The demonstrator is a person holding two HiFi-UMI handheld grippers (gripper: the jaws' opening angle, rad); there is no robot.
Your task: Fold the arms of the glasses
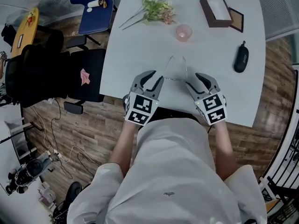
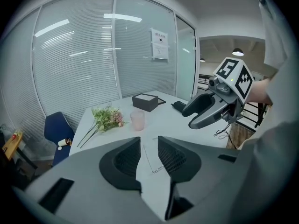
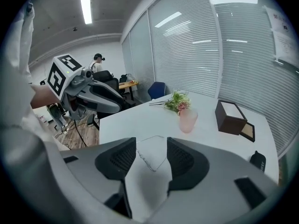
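White table (image 1: 140, 55) bears glasses (image 1: 175, 72); pink cup (image 1: 183, 32); white-lined brown box (image 1: 216, 10).

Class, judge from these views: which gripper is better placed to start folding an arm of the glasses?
Probably the right gripper: its jaws stand wider apart, framing the glasses on the table. The left gripper is equally near, but its jaws are narrower.
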